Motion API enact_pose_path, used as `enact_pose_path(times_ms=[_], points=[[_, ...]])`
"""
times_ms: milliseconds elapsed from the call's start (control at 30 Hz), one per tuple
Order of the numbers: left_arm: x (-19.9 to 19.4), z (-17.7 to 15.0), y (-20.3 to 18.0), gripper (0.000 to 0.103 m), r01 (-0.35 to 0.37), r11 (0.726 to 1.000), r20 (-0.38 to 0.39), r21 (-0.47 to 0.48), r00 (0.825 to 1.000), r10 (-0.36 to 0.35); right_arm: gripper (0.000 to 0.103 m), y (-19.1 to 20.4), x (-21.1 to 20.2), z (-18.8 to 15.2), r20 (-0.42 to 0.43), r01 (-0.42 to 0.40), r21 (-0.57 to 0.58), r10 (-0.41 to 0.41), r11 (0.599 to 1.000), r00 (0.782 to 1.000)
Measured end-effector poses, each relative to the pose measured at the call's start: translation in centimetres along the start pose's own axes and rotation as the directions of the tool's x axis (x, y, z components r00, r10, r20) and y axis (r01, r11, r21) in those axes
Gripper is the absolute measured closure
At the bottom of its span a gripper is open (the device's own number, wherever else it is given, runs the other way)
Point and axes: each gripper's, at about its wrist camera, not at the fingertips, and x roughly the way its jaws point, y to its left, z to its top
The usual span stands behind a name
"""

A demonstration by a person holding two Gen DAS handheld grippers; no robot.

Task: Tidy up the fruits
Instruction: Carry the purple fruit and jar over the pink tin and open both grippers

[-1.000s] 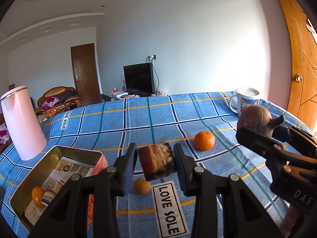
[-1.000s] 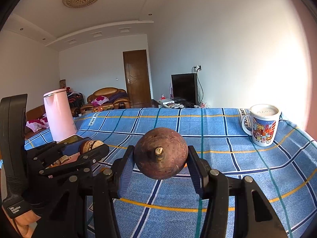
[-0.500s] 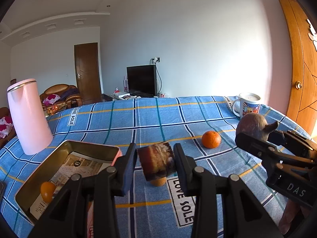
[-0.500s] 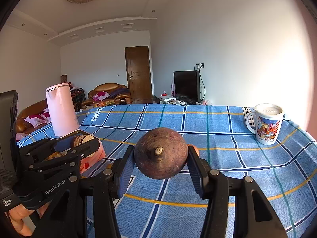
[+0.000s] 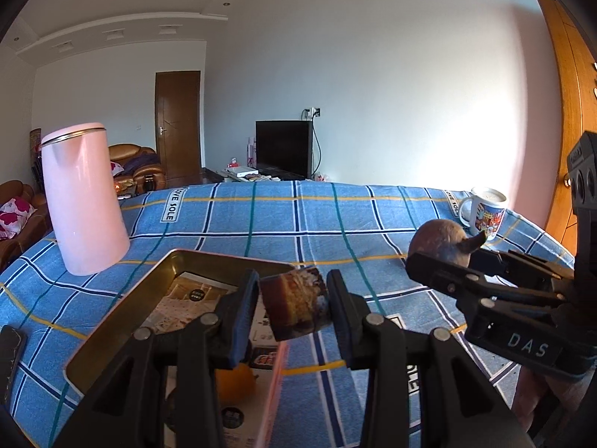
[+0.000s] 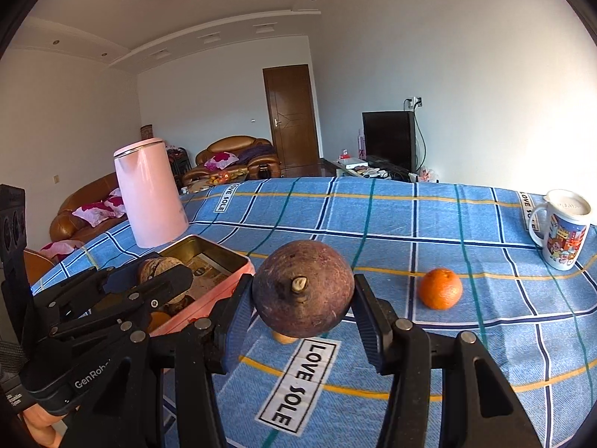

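Note:
My left gripper (image 5: 293,300) is shut on a brown cut piece of fruit (image 5: 294,310) and hangs over the near right part of the open metal tin (image 5: 123,310). A small orange (image 5: 235,382) lies inside the tin, below the fingers. My right gripper (image 6: 303,296) is shut on a round purple-brown fruit (image 6: 304,287) with a short stem, just right of the tin (image 6: 220,252). A loose orange (image 6: 440,288) rests on the blue checked cloth to the right. A small yellowish fruit (image 6: 285,337) peeks out below the round one.
A tall pink kettle (image 5: 84,201) stands behind the tin at the left. A printed mug (image 6: 563,229) stands at the far right of the table. A dark flat object (image 5: 11,351) lies at the left edge. A hand (image 6: 37,425) holds the left gripper.
Both grippers have moved left with their fruit. The left one now hangs over the tin. The loose orange has slid out of the left wrist view and appeared in the right wrist view.

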Motion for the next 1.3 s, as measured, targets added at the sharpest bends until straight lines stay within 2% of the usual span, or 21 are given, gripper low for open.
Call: enact_pose_path(times_ms=[267,533,800,1033,1067,1167,1233,1267,1300], points=[[-0.1,0.9,4.9,0.064,-0.057,0.997,-0.014,-0.052,0.998,0.056,0.049,4.5,3.4,1.2,-0.048,-0.059,-0.073,0.055,0.996,0.997],[1.1,1.8,9.4,0.064,-0.101,0.991,-0.075,-0.091,0.993,0.095,0.049,8.5,6.7,1.7,-0.115,-0.101,-0.139,0.085,0.985,0.990],[2.7,1.5,10.9,0.064,-0.113,0.989,-0.150,-0.090,0.984,0.099,0.049,11.3,10.5,1.3,-0.223,-0.119,-0.175,0.078,0.977,0.972],[3.5,1.1,11.9,0.063,-0.116,0.988,-0.186,-0.102,0.978,0.096,0.049,12.3,12.6,0.6,-0.310,-0.148,-0.172,0.089,0.974,0.947],[3.5,1.1,11.9,0.063,-0.119,0.988,-0.188,-0.102,0.977,0.099,0.049,12.3,12.7,0.5,-0.317,-0.154,-0.169,0.094,0.974,0.944],[3.4,1.1,11.8,0.062,-0.113,0.988,-0.188,-0.105,0.978,0.092,0.044,11.7,11.9,0.8,-0.288,-0.147,-0.151,0.099,0.978,0.952],[3.1,1.3,11.6,0.051,-0.111,0.988,-0.181,-0.103,0.979,0.091,0.037,10.7,10.5,1.3,-0.257,-0.150,-0.133,0.112,0.980,0.960],[2.8,1.4,11.4,0.048,-0.110,0.989,-0.172,-0.101,0.981,0.091,0.037,10.0,9.7,1.5,-0.239,-0.145,-0.131,0.110,0.981,0.965],[2.5,1.6,11.3,0.040,-0.109,0.989,-0.161,-0.100,0.983,0.092,0.037,9.3,8.8,1.7,-0.222,-0.136,-0.130,0.105,0.982,0.969]])
